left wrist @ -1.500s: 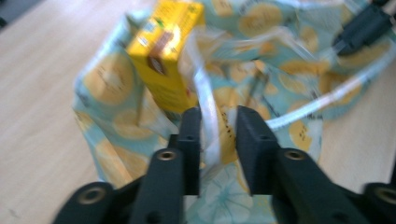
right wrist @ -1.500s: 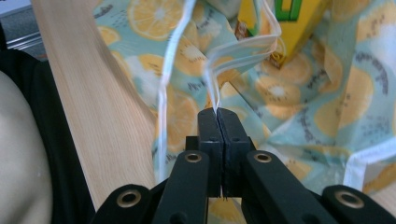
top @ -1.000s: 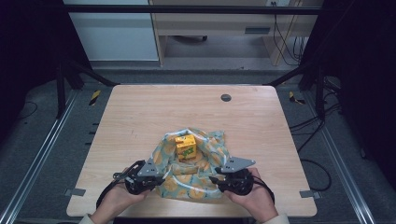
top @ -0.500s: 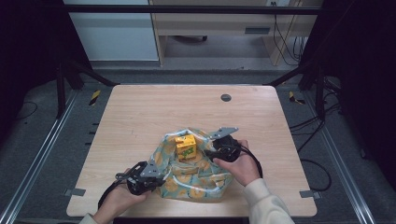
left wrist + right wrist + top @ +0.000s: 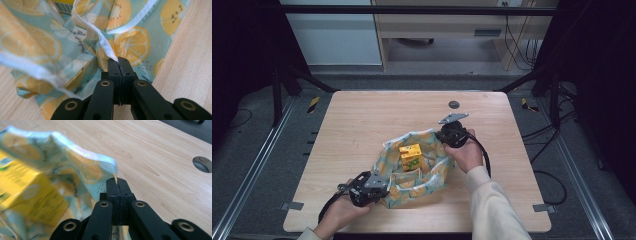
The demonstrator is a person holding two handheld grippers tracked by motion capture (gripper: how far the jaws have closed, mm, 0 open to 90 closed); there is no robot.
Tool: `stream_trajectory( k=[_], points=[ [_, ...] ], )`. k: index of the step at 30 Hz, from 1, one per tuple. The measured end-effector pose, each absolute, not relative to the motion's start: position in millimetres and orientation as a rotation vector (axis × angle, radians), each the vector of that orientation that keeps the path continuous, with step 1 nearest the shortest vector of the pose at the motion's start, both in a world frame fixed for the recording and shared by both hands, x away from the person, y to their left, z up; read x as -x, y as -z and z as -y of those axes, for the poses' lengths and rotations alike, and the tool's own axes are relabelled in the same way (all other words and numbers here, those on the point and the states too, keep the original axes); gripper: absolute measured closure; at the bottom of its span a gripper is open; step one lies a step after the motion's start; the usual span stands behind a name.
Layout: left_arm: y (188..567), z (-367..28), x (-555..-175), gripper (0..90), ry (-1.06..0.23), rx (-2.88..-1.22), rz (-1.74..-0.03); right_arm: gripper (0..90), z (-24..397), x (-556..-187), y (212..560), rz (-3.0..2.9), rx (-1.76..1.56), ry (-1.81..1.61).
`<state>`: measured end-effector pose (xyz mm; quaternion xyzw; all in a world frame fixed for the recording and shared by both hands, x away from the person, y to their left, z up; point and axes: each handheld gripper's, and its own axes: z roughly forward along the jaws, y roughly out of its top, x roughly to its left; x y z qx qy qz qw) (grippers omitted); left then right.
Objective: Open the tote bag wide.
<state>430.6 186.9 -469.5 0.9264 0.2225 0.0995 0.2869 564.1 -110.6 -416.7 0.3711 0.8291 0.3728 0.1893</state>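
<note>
Citrus-print cloth (image 5: 414, 172) lying at mid-counter (image 5: 362, 120) toward the near edge, a yellow box (image 5: 410, 156) on it. Left claw (image 5: 118, 59) clamped on the cloth's near-left hem; right claw (image 5: 116, 180), having just closed, pinches its far-right edge.

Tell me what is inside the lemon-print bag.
Inside the lemon-print bag stands a yellow carton, upright among the folds, its top and one printed side showing. Its base and whatever else lies beneath the bunched fabric are covered and cannot be seen.
</note>
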Motion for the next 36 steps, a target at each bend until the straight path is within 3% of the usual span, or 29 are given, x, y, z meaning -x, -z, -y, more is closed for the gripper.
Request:
stream_trajectory(
  k=[12,36],
  points=[
    [475,-190,-429,89.7,-0.261,-2.489,-0.601,90.0,112,-591,451,-2.366,-1.165,-0.984],
    [476,-193,-423,90.0,-0.254,-2.518,-0.591,90.0,118,-596,461,-2.39,-1.223,-0.876]
  ],
)
